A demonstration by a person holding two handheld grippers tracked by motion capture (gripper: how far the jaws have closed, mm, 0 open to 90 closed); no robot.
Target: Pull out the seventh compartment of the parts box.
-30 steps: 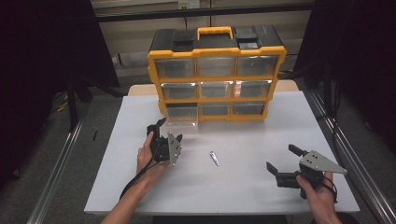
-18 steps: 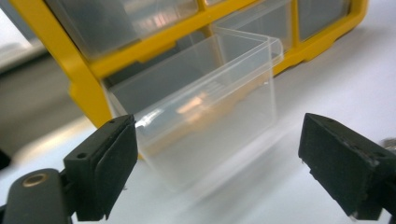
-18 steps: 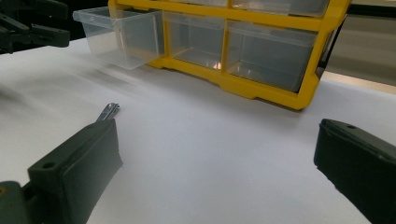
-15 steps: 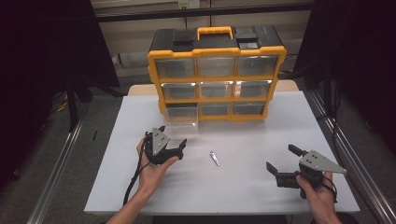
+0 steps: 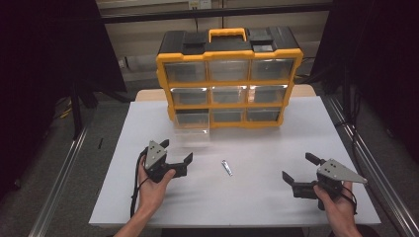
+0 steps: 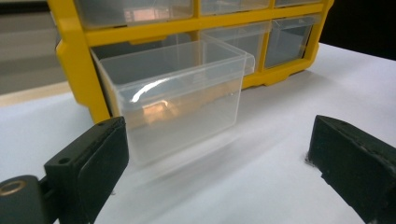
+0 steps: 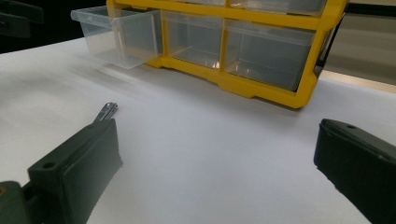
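Observation:
A yellow organiser [image 5: 230,106] with clear drawers stands at the back of the white table [image 5: 257,197]. Its bottom-left drawer [image 5: 191,134] [image 6: 177,93] [image 7: 116,35] is pulled out and looks empty. My left gripper [image 5: 177,150] [image 6: 217,135] sits a little in front of that drawer. It is open, its jaws have just been opening, and nothing is between them. A small silvery metal piece [image 5: 227,167] [image 7: 106,111] lies on the table between the two grippers. My right gripper [image 5: 297,166] [image 7: 217,130] rests open near the front right, holding nothing.
The organiser's other drawers [image 5: 227,94] are pushed in. A black handle and latches [image 5: 227,39] top the case. Dark curtains and metal floor rails [image 5: 59,192] flank the table on both sides.
My left gripper has drawn back from the pulled-out drawer toward the near edge and turned more level. The right gripper has stayed put.

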